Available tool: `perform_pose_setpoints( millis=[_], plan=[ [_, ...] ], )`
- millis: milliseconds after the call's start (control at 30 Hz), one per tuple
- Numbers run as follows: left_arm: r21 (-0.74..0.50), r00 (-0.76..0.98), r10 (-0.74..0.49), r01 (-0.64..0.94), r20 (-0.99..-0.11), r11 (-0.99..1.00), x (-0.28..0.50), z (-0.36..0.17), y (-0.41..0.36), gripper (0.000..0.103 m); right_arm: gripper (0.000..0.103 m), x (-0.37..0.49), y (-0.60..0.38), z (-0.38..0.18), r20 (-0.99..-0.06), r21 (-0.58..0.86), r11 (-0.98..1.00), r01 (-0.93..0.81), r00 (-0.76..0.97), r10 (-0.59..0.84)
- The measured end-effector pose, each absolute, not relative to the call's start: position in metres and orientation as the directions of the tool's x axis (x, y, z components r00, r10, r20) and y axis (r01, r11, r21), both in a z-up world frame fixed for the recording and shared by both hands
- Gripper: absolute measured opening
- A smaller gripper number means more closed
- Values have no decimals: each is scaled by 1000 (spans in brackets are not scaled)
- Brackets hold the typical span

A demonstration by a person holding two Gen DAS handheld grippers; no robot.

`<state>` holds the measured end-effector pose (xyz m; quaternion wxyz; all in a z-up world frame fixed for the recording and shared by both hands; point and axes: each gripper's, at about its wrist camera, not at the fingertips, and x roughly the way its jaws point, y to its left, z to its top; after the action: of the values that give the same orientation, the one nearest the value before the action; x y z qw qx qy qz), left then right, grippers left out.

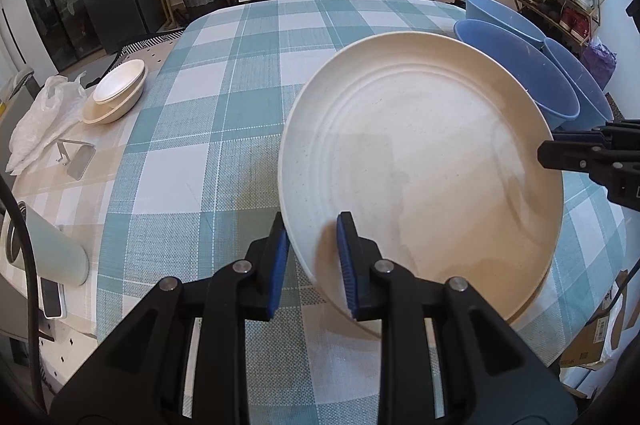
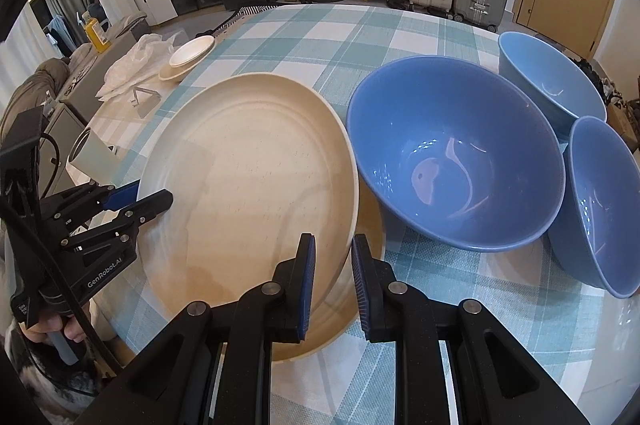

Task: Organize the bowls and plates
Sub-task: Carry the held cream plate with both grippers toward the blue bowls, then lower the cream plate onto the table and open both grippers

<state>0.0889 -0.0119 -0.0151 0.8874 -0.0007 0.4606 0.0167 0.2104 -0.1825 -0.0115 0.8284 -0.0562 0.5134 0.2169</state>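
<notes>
Two grippers pinch one big cream round plate (image 2: 248, 185) by opposite rim edges: left gripper (image 1: 312, 261) has its blue pads squeezed on the near-left rim, right gripper (image 2: 334, 285) is clamped on the rim nearest the bowls. Plate is tilted, held low over the teal-and-white checked tablecloth (image 1: 224, 113); can't tell if its low edge touches the cloth yet.

Risks, judging from here:
- Thin rim grips w/ small pads; if either side loosens early, plate could pivot and drop.
- Plate rim sits just beside the large blue ceramic bowl (image 2: 456, 153); drifting that way could knock it into the 2 other blue bowls (image 2: 552, 81) (image 2: 600, 205) nearby.
- Uneven lowering btwn hands could twist the plate out of the pads.

Containers: all 3 blue bowls look empty, only reflections inside. Far left of the table, a small white dish sits nested in a cream shallow bowl (image 1: 116, 97), next to a crumpled white plastic bag (image 1: 44, 117).
</notes>
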Motion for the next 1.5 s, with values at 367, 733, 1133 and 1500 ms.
perform_pose_setpoints(
  millis=[367,733,1133,1500],
  plan=[
    [49,572,45,-8,-819,999,88,-17,-14,21,20,208,-182,-14,-881,129,900,-417,368,297],
    [63,567,51,2,-822,998,86,-21,-18,21,20,209,-181,-23,-893,114,904,-411,356,274],
    [100,568,70,21,-820,995,84,-27,-30,22,20,209,-179,-33,-905,65,911,-407,361,226],
    [143,565,96,39,-819,989,85,-33,-40,23,22,208,-179,-41,-911,50,915,-400,356,206]
  ],
)
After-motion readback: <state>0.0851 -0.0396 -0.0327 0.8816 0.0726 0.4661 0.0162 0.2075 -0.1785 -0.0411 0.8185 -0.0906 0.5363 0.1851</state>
